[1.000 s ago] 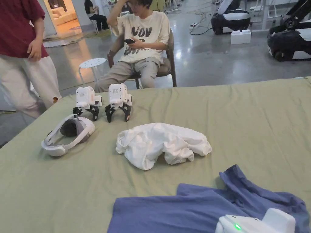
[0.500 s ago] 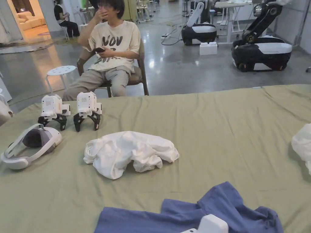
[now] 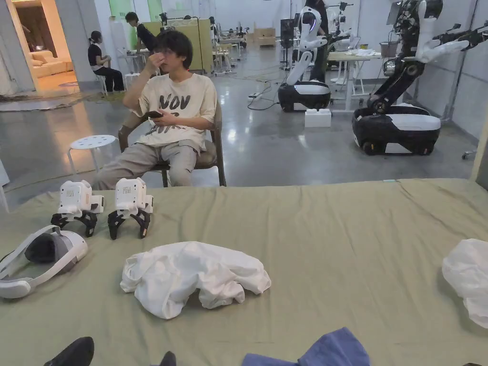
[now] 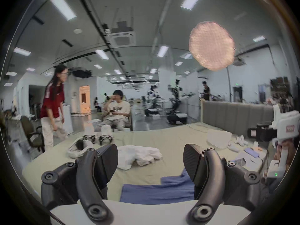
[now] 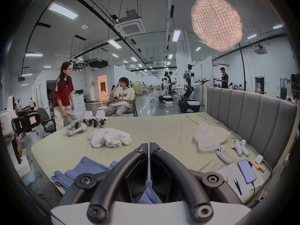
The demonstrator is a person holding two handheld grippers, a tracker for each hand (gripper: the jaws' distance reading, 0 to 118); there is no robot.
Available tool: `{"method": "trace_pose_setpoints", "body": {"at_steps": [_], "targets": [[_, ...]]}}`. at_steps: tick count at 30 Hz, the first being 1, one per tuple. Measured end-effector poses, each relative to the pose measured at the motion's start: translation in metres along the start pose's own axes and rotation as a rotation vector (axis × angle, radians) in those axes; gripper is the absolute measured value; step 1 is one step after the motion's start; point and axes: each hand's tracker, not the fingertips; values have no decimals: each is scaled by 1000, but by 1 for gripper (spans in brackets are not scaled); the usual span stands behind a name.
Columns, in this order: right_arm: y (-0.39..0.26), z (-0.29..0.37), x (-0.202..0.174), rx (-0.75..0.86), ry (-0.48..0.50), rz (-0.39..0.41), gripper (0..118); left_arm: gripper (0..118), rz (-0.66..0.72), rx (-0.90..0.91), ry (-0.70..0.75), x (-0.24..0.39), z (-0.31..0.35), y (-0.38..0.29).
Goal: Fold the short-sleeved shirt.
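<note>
1. The blue short-sleeved shirt (image 5: 90, 168) is lying on the near edge of the green bed sheet (image 3: 333, 248), right in front of the person, and it's rumpled, not spread out yet.
2. Left gripper (image 4: 151, 162) has its jaws spread wide with nothing between them. In its own view the shirt sits just beyond and below the tips, a flat band running left to right.
3. Right gripper (image 5: 148, 163) has its jaws pressed together. Blue cloth shows below and behind them, but it's hard to say if any is actually pinched.
4. So the shirt's long axis looks like it runs left-right across the near edge, both grippers hover over it, and neither seems clearly closer.
5. Not part of the job: a crumpled white garment (image 3: 193, 276) farther out mid-bed, a headset (image 3: 38, 259) and two spare grippers (image 3: 102, 205) far left.
</note>
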Motion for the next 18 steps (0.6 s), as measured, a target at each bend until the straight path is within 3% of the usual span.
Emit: {"method": "trace_pose_setpoints", "body": {"at_steps": [3,7,10,18], "targets": [[-4,0,0,30,16,-1,1,61,2,-5,44,-7,11,2],[-13,-5,0,22,13,1,1,22,-8,-37,36,-16,14,-9],[-17,-5,-2,5,15,9,1,0,-10,-73,54,-14,11,-17],[-23,-6,0,-22,-12,19,1,0,-21,-90,31,-11,10,-17]]}}
